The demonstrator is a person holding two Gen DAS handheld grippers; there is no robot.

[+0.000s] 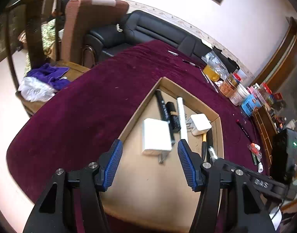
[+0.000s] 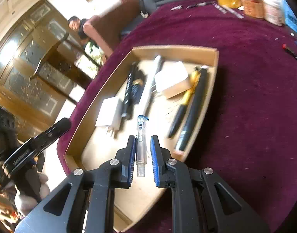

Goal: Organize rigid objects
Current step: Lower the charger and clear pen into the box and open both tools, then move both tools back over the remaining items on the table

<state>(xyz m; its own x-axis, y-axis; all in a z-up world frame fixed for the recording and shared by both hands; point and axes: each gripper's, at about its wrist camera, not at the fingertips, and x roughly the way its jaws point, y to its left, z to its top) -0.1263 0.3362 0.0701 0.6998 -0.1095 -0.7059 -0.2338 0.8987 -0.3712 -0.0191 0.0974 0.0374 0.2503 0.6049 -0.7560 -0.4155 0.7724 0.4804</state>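
Note:
A shallow cardboard box [image 1: 140, 104] [image 2: 101, 89] lies on the purple tablecloth. It holds a flat white charger [image 1: 156, 136] [image 2: 109, 113], a white square adapter [image 1: 200, 123] [image 2: 172, 78], a white pen [image 1: 181, 120] [image 2: 151, 81], black tubes [image 1: 165, 110] [image 2: 133, 89] and a yellow-and-black tool [image 2: 184, 101]. My left gripper [image 1: 149, 145] is open and empty above the flat charger. My right gripper [image 2: 142, 141] holds a clear plastic pen [image 2: 141, 136] between its blue pads, above the box floor.
Jars, tins and packets [image 1: 237, 89] [image 2: 261, 3] crowd the table's far side. Loose pens [image 1: 245, 130] and small tubes [image 1: 255, 151] lie on the cloth [image 1: 90, 101] to the right of the box. A chair [image 1: 51, 73] with clothes stands left; a person [image 2: 76, 26] sits beyond.

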